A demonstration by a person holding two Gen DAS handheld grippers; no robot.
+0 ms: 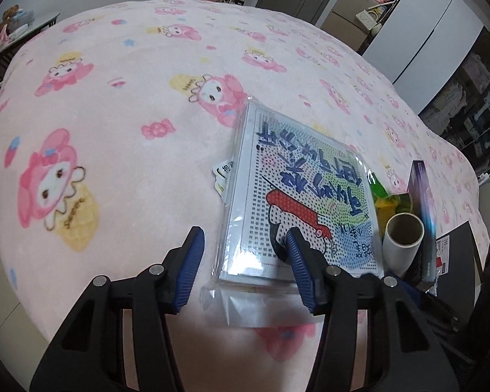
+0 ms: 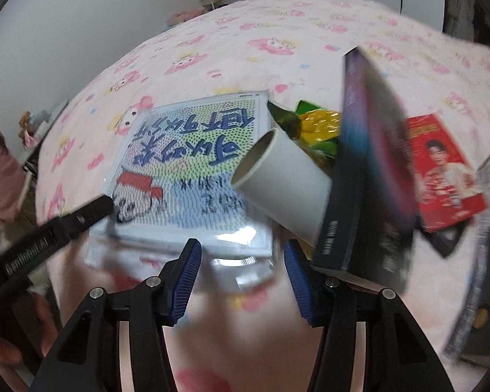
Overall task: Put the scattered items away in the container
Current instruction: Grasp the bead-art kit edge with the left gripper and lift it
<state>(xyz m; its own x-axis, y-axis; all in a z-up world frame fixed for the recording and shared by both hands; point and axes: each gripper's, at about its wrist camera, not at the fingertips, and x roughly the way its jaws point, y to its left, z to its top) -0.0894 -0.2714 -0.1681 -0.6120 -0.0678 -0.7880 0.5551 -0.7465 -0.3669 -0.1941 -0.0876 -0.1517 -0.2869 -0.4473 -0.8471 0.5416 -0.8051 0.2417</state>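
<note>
Left wrist view: both grippers, left [image 1: 245, 254] and right [image 2: 241, 263], spread wide and empty over the bagged picture kit [image 1: 297, 196] on the pink blanket [image 1: 130, 81]

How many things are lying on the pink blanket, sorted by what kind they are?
Bagged dot-picture kit: 1
White roll with cardboard core: 1
Dark purple box: 1
Red packet with a person's picture: 1
Shiny green and yellow wrappers: 1 bunch, too crumpled to count separately
Total: 5
</note>
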